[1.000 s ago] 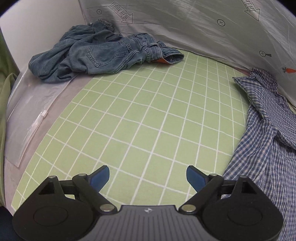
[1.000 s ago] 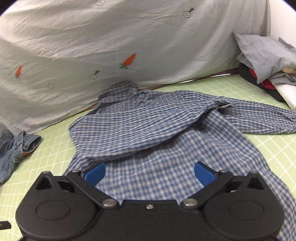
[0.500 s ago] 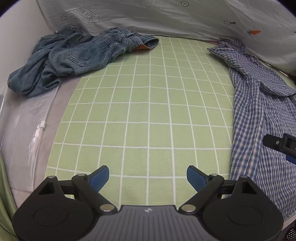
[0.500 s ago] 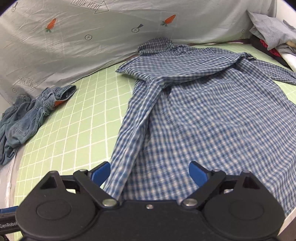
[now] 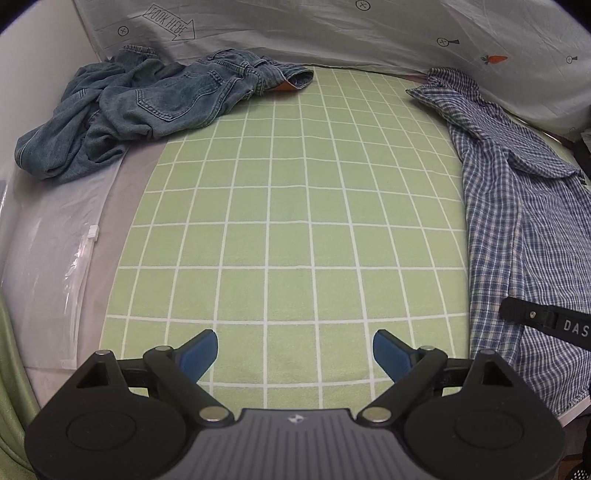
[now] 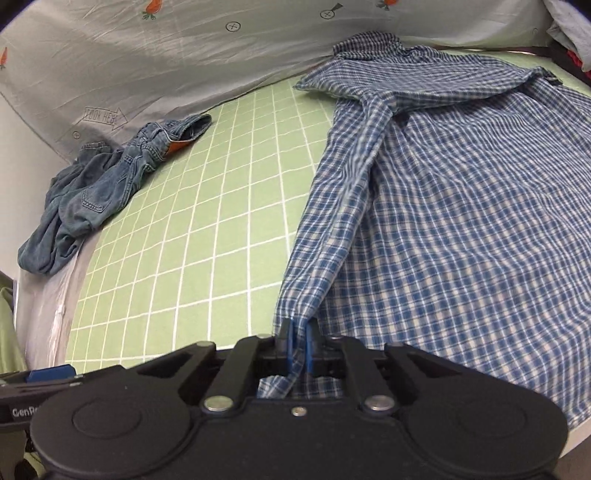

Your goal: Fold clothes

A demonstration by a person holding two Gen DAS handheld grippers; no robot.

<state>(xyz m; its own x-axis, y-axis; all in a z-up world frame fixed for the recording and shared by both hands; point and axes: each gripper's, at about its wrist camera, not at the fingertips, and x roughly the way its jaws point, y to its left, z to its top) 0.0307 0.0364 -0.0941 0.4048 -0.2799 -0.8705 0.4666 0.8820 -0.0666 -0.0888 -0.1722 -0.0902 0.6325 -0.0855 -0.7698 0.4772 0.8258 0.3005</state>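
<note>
A blue and white checked shirt (image 6: 461,206) lies spread on the green gridded mat (image 6: 207,236), collar toward the back. My right gripper (image 6: 298,341) is shut on the near end of the shirt's left sleeve, with checked cloth pinched between the blue pads. In the left wrist view the same shirt (image 5: 517,229) runs down the right side, and part of the right gripper (image 5: 546,325) shows black over its hem. My left gripper (image 5: 295,350) hangs open over bare mat (image 5: 288,206), left of the shirt, with nothing between its fingers.
Crumpled blue jeans (image 5: 147,107) lie at the mat's far left corner, also in the right wrist view (image 6: 103,188). A grey printed sheet (image 6: 147,62) rises behind the mat. Clear plastic (image 5: 48,258) covers the left edge. Folded clothes (image 6: 569,29) sit at the far right.
My right gripper came down to the shirt's near left sleeve end and closed on it. The left gripper swung right, bringing the shirt further into its view, and stayed open.
</note>
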